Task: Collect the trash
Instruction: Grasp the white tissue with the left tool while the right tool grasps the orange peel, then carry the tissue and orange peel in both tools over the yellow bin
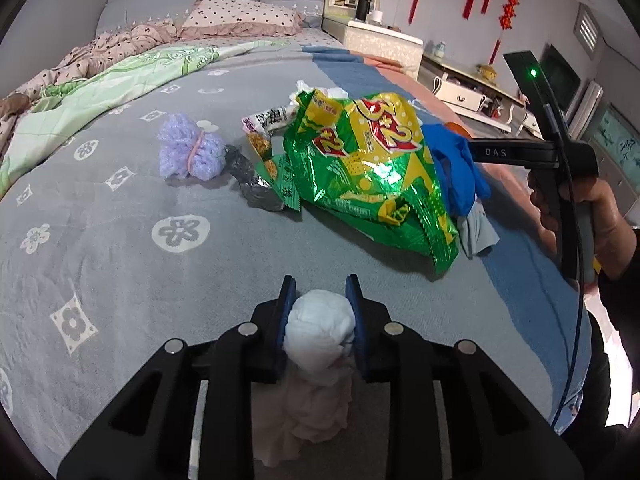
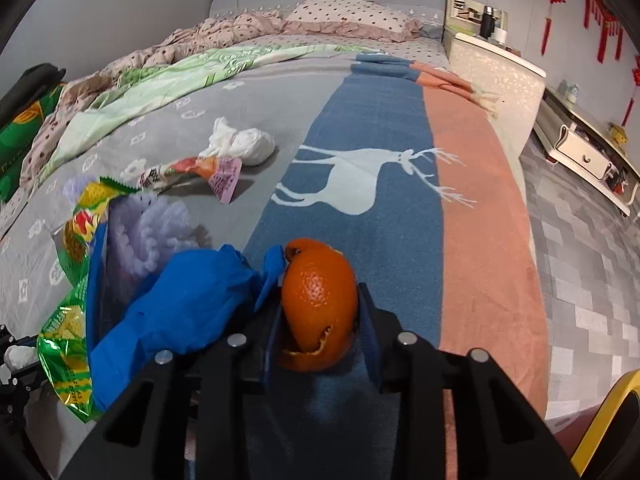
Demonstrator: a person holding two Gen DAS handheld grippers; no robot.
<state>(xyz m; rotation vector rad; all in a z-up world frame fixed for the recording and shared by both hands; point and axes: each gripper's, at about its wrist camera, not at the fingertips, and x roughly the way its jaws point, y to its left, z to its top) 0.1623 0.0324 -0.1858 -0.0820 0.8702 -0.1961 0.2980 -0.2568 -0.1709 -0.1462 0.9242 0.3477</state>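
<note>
Pinching a white tissue wad (image 1: 320,326), the left gripper (image 1: 320,292) faces the green snack bag (image 1: 372,168); the right gripper (image 2: 320,276) clamps orange peel (image 2: 318,300).

Green-and-yellow foil snack bag (image 1: 372,172), orange peel (image 2: 318,304), blue glove (image 2: 180,304), grey flower-patterned blanket (image 1: 140,248)

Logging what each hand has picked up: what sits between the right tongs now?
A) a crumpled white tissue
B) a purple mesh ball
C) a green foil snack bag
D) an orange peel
D: in the right wrist view the curled orange peel sits between the right tongs; the white tissue is in the left tongs.
</note>
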